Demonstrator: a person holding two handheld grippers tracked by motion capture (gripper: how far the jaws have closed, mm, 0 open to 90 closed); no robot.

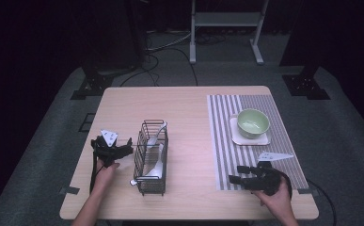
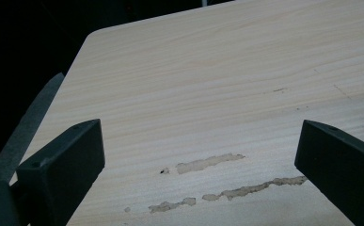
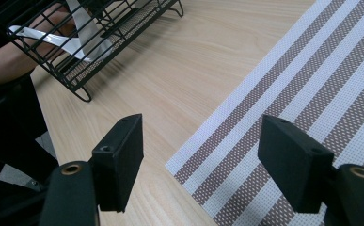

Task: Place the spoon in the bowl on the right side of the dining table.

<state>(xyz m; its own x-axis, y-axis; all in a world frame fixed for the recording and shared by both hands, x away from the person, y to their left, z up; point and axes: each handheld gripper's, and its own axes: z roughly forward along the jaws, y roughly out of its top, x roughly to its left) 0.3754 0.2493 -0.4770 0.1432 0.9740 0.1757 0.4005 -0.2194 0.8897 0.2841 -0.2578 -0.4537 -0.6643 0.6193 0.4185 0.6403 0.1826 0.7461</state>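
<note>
**Both grippers idle beside the basket**

The right gripper [image 3: 201, 165] hovers over the striped placemat's [image 3: 311, 84] edge, jaws spread wide, empty. The left gripper [image 2: 198, 165], equally spread, sits just left of the wire basket [image 1: 151, 157] holding white spoons [image 1: 155, 160] mid-table.

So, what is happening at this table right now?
A person holds a gripper in each hand, both open and empty. The left gripper hovers beside the wire basket, which holds white spoons. The right gripper rests low over the striped placemat. A green bowl waits there, untouched.
</note>
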